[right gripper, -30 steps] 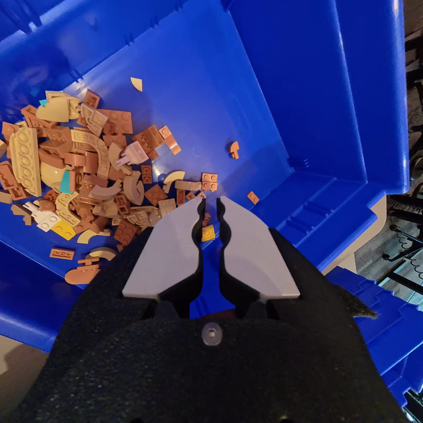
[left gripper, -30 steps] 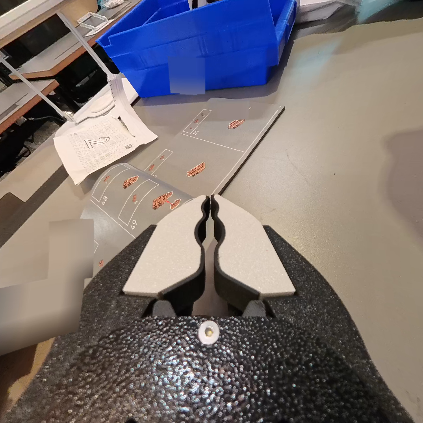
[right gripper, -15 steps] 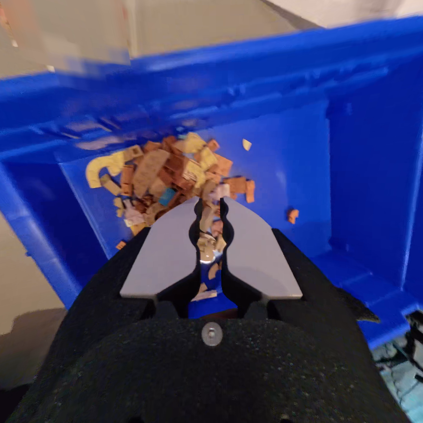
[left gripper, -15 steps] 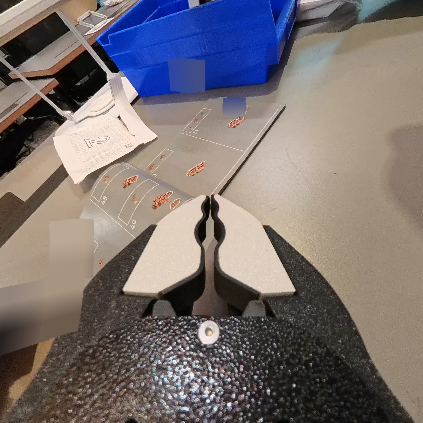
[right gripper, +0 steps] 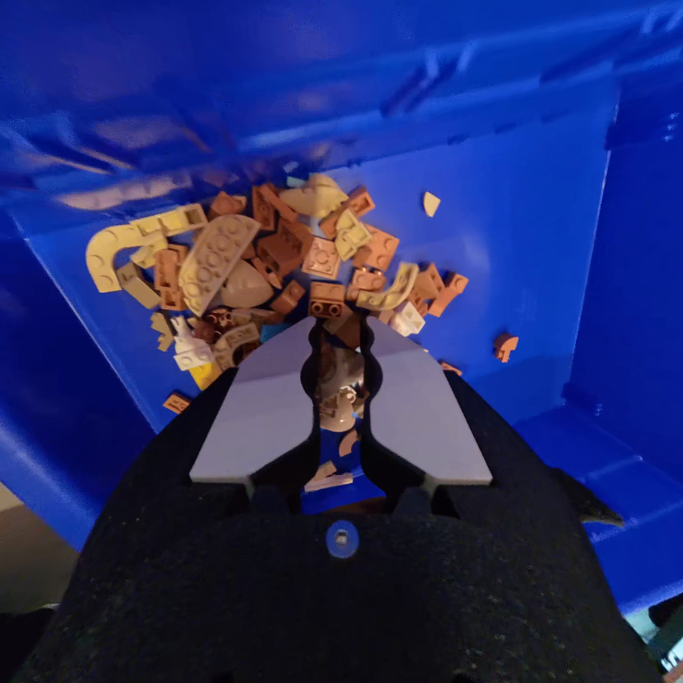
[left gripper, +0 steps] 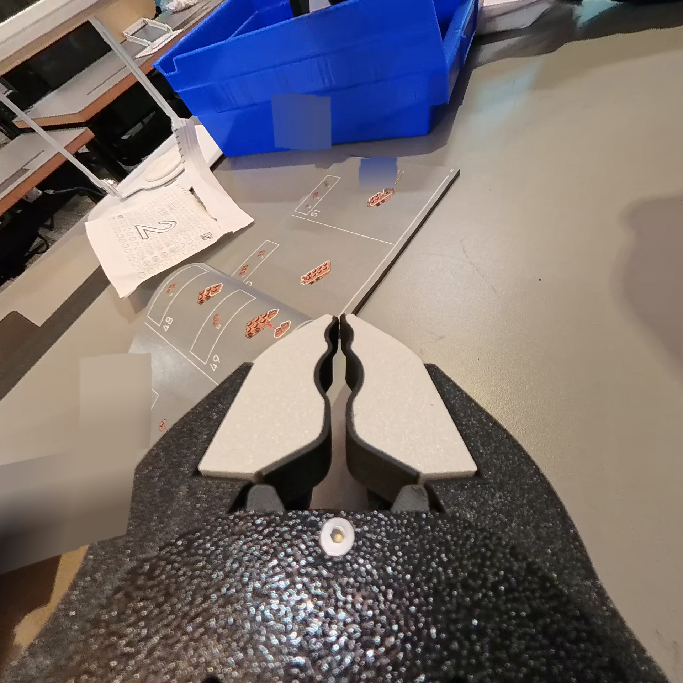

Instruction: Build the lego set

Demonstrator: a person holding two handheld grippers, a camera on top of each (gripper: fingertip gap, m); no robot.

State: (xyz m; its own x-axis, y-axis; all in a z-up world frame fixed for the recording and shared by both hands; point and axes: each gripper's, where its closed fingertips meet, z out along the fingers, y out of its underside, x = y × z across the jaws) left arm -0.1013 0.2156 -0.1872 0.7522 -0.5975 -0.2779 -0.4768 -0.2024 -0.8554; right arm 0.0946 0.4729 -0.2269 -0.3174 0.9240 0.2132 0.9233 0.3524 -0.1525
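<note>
R gripper (right gripper: pixel 340 325) was down inside the blue bin (right gripper: pixel 517 258), tips parted a little, right at the near edge of the brick pile (right gripper: pixel 258 266). Brown, tan, a few white and yellow pcs heaped toward the bin's back wall. A brown piece (right gripper: pixel 347 329) sat in the gap at my tips, w/ a brown 2-stud brick (right gripper: pixel 326 303) just beyond; more pcs showed through the gap lower down. Couldn't tell if the pads pressed on anything; view blurred there. Strays on the bin floor: small tan quarter-round (right gripper: pixel 431 203) toward the back R corner, a brown bit (right gripper: pixel 505 346) nearer the R wall.

L gripper (left gripper: pixel 340 320) hung over the grey table (left gripper: pixel 536 295), fingers closed tip to tip, nothing between them. Tips were over the near corner of the open instruction booklet (left gripper: pixel 332 240), L page curling up. White printed paper bag (left gripper: pixel 162 240), torn open, lay beyond the booklet near the table's L edge. Same kind of blue bin (left gripper: pixel 332 74) stood at the far side past the booklet, another nested behind it. Shelving off the L edge.
</note>
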